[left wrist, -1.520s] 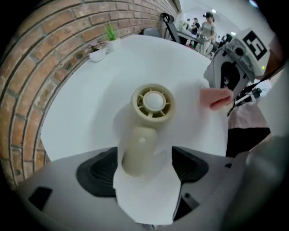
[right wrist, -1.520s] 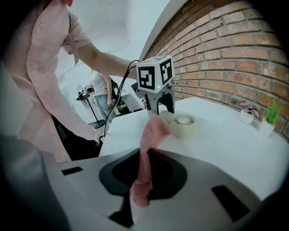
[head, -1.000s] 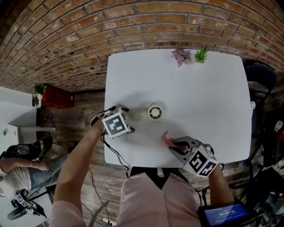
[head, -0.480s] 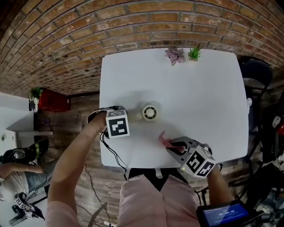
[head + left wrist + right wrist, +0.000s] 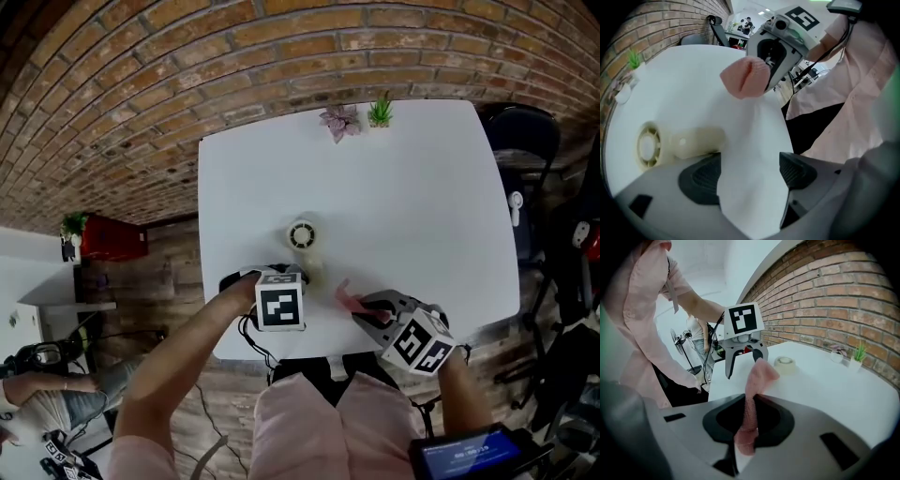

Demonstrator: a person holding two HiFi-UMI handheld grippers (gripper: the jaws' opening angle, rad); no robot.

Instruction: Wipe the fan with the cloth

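The left tool (image 5: 749,176) hangs with its jaws apart and only bare white bench (image 5: 693,79) between them. A cream fan (image 5: 677,143) lies on its side just beyond one jaw, its round grille turned away from the gap. Farther off, the right tool (image 5: 764,70) pinches a pink cloth (image 5: 742,79) above the bench. A person's pink shirt (image 5: 848,93) fills the right side, and a brick wall (image 5: 656,28) stands behind the bench.

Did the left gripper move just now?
Yes. The left gripper was left of the fan; now it is nearer the person, by the table edge.
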